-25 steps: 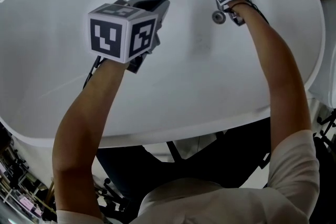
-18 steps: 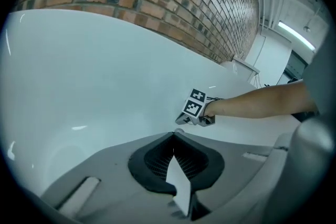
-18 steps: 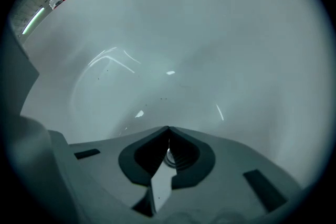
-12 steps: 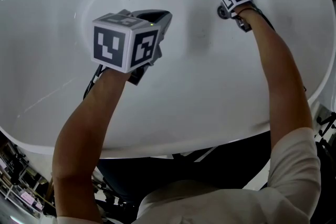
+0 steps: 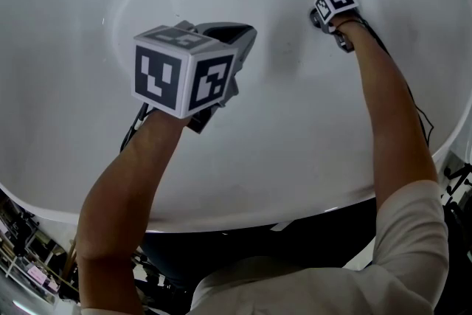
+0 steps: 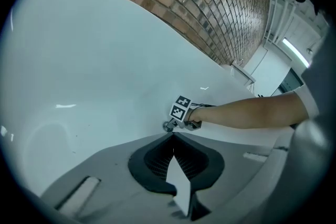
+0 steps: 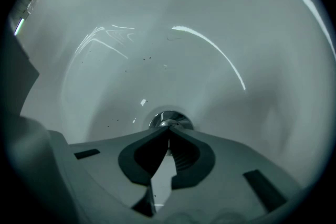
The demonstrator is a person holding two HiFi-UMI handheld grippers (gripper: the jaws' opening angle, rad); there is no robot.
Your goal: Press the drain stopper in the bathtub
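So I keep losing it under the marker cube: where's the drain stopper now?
The drain stopper sits in the floor of the bathtub, just beyond the shut tips of the right gripper, upper right in the head view.

The left gripper (image 5: pixel 240 33) sits centre-left in the head view, jaws pointing up and to the right. Its marker cube (image 5: pixel 184 70) looms large and close to the camera. In the left gripper view, its jaws are closed tip to tip with nothing between them. The bare left forearm (image 5: pixel 125 188) rises from the lower left. The right arm (image 5: pixel 387 99) stretches almost straight from the lower right to the upper right. There the right gripper (image 5: pixel 318 17) points up-left, with its small cube (image 5: pixel 335 0) on top. Its jaws also meet at the tips, gripping nothing.
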